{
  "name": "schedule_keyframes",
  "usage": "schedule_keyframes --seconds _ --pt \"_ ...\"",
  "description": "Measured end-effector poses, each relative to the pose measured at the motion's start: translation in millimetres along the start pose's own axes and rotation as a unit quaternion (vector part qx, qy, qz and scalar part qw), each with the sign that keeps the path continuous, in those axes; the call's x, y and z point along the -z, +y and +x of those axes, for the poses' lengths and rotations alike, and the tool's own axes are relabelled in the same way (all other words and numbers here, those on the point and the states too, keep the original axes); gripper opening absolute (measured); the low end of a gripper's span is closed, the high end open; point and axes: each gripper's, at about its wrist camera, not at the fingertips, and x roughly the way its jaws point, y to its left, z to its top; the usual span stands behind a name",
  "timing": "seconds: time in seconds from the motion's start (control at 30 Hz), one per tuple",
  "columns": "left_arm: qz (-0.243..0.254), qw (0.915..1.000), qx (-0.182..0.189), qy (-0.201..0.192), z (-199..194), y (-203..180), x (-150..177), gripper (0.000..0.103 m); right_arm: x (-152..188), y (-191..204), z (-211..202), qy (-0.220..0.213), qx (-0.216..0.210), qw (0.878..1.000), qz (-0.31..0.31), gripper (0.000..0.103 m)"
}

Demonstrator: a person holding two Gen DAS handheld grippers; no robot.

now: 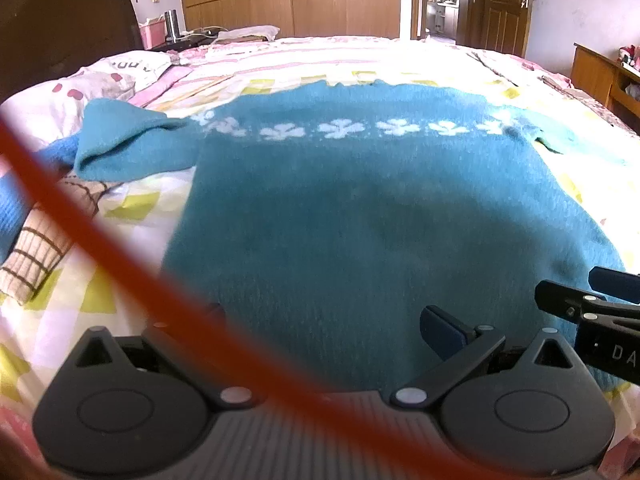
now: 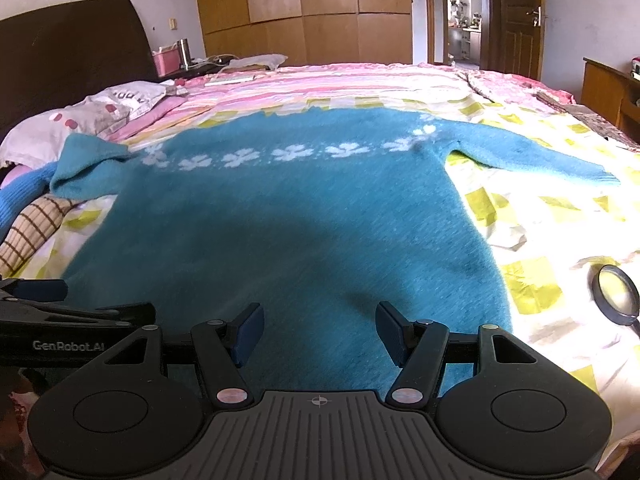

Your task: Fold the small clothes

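Observation:
A teal knitted sweater [image 1: 352,208] with a row of white flowers lies flat on the bed, hem nearest me; it also shows in the right wrist view [image 2: 288,232]. Its left sleeve [image 2: 84,168] is bunched up, its right sleeve [image 2: 532,156] lies stretched out. My left gripper [image 1: 324,326] is open above the hem, its left finger hidden behind a blurred red cord [image 1: 132,248]. My right gripper [image 2: 320,330] is open above the hem, holding nothing. Each gripper shows at the edge of the other's view.
The bed has a checked yellow and pink striped cover [image 2: 552,216]. A beige checked garment [image 1: 36,256] and pillows [image 1: 92,84] lie at the left. A magnifying glass [image 2: 618,294] lies at the right. A headboard, wardrobe and door stand behind.

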Motion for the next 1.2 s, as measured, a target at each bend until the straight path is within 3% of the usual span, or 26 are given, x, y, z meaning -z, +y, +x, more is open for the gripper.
schedule_keyframes --seconds 0.37,0.9,1.2 --pt "0.015 0.9999 0.003 -0.006 4 -12 -11 0.103 -9 -13 1 -0.015 0.023 1.000 0.009 0.062" --pt "0.020 0.9998 -0.004 -0.005 8 -20 -16 0.103 -10 -17 3 -0.018 0.023 0.999 0.013 0.062" --pt "0.027 0.9996 -0.004 -0.007 10 -26 -26 0.103 -28 -20 3 -0.039 0.023 0.999 0.009 0.062"
